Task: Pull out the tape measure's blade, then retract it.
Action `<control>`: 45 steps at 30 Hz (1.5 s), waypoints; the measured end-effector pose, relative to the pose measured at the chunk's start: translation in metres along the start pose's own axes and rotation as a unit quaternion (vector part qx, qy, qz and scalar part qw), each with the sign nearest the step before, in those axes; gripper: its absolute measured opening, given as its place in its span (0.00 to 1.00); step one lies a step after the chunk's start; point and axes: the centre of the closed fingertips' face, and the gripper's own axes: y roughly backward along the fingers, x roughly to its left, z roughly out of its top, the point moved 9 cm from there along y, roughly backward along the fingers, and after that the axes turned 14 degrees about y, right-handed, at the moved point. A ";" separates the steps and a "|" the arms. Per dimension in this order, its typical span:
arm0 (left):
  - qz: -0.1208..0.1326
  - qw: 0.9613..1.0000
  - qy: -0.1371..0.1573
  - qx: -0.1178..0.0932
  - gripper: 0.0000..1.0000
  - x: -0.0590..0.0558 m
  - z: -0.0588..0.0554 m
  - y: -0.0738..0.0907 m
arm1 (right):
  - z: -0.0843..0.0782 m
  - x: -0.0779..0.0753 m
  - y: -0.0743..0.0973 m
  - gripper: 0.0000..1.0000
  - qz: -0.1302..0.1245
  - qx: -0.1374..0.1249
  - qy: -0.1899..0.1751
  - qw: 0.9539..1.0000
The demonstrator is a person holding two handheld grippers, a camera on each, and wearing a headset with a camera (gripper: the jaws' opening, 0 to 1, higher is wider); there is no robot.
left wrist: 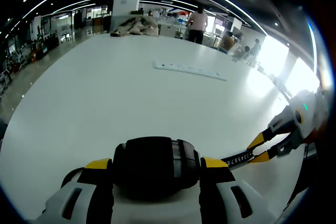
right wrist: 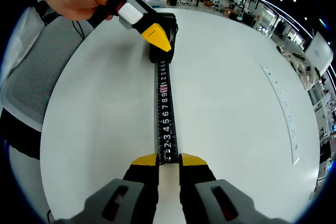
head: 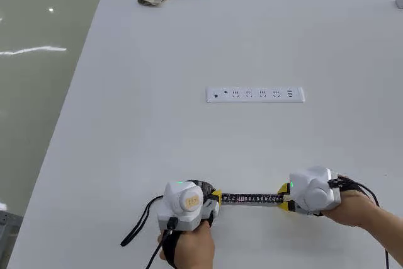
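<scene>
Blade tip (right wrist: pixel 167 148) in right hand-held gripper (right wrist: pixel 168 160)

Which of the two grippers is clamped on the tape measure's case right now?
The left gripper: its jaws close around the black case, while the right gripper pinches only the tip of the pulled-out blade.
</scene>
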 end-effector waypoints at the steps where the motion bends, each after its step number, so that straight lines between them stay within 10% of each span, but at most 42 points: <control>1: 0.000 1.000 0.000 0.000 0.64 0.000 0.000 0.000 | 0.001 0.000 0.000 0.14 0.000 0.000 0.000 1.000; 45: 0.000 1.000 -0.001 0.002 0.64 0.000 0.000 0.000 | 0.037 -0.007 -0.021 0.14 0.002 -0.017 0.011 1.000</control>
